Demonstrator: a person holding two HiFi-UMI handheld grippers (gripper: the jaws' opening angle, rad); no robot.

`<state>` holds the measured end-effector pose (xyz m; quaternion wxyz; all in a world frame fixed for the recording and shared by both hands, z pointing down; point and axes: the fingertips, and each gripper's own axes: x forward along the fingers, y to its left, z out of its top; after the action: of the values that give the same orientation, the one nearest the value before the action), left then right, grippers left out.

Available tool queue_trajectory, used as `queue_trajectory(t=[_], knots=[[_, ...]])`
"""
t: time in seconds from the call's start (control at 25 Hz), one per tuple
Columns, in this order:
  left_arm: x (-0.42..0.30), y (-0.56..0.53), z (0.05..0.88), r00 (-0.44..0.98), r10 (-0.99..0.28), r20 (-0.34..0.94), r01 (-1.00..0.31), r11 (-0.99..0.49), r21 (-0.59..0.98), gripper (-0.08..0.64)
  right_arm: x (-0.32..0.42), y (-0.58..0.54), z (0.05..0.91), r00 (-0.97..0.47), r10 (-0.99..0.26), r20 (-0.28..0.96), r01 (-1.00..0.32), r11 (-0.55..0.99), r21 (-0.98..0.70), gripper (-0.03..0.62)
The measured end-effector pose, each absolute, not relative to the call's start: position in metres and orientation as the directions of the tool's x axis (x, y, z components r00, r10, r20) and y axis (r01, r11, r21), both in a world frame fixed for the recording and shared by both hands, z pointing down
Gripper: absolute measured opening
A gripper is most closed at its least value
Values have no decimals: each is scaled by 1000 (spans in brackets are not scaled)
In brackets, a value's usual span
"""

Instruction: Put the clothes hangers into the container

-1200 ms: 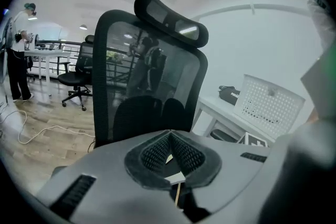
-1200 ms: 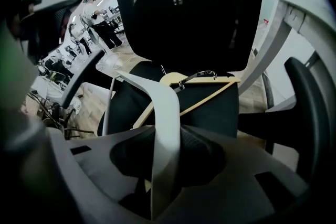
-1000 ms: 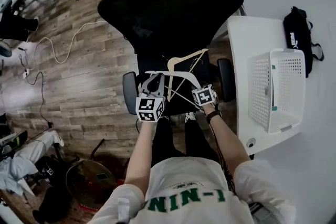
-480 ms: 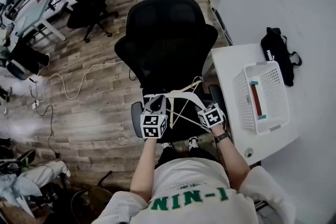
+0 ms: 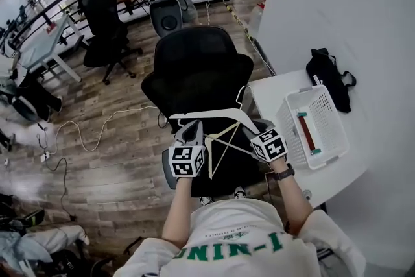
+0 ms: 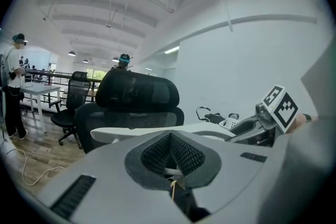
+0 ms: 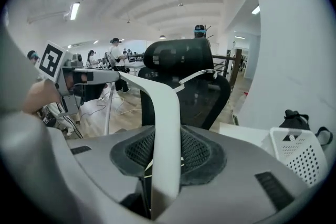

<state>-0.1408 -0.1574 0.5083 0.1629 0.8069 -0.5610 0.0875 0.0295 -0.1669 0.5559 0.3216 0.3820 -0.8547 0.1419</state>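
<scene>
The white plastic clothes hanger (image 5: 214, 116) hangs in the air above the seat of the black mesh office chair (image 5: 201, 74), lying roughly level between the two claws, with its metal hook pointing away from the person toward the chair back. The right claw (image 5: 254, 135) is clamped on the hanger's right arm; in the right gripper view the broad white arm (image 7: 167, 128) fills the gap between the dark ribbed pads (image 7: 199, 152) and runs up and away to the left. Under it hangs a thin beige clothes hanger (image 5: 222, 133), its slim bars crossing in front of the chair seat. The left claw (image 5: 192, 130) is closed almost to touching, and in the left gripper view a thin pale sliver shows pinched low between its pads (image 6: 157, 155); the head view shows the beige hanger's corner running to this claw's tip. The white hanger's other arm (image 6: 136, 132) passes level just beyond the left claw's tips.

To the person's right, well apart from both hangers, a white perforated plastic basket (image 5: 331, 123) stands on the white bench (image 5: 266, 91). Inside it lies a red bar with teal ends (image 5: 306, 133). A black fabric bag (image 5: 327, 71) rests on the bench just beyond the basket, against the white wall. The chair stands on a wooden plank floor (image 5: 110, 139), where a white cable (image 5: 97, 126) trails
</scene>
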Motion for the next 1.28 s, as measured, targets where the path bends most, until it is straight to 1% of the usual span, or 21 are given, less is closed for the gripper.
queue_trajectory(t=[0.32,0.6,0.76,0.92,1.16,1.28], knots=[[-116,-180,444,439,-867,236,-899,-421,123,11,69,-189,490,-452,-665,595,-784,614,90,138],[-49,-204,417,561,-804,199,-828,-552,100,11,152,-197,463,-363,-742,563,-863,495,95,138],[-5,-212,407,627,-756,185,-777,-624,85,11,214,-190,451,-260,-781,567,-905,402,138,138],[43,-212,404,693,-700,171,-717,-693,72,11,281,-173,447,-126,-798,589,-930,301,210,139],[117,-198,403,778,-605,167,-619,-785,38,11,373,-147,449,71,-774,630,-925,185,331,140],[151,-192,410,805,-565,180,-581,-813,47,11,414,-138,457,131,-751,647,-921,149,360,140]])
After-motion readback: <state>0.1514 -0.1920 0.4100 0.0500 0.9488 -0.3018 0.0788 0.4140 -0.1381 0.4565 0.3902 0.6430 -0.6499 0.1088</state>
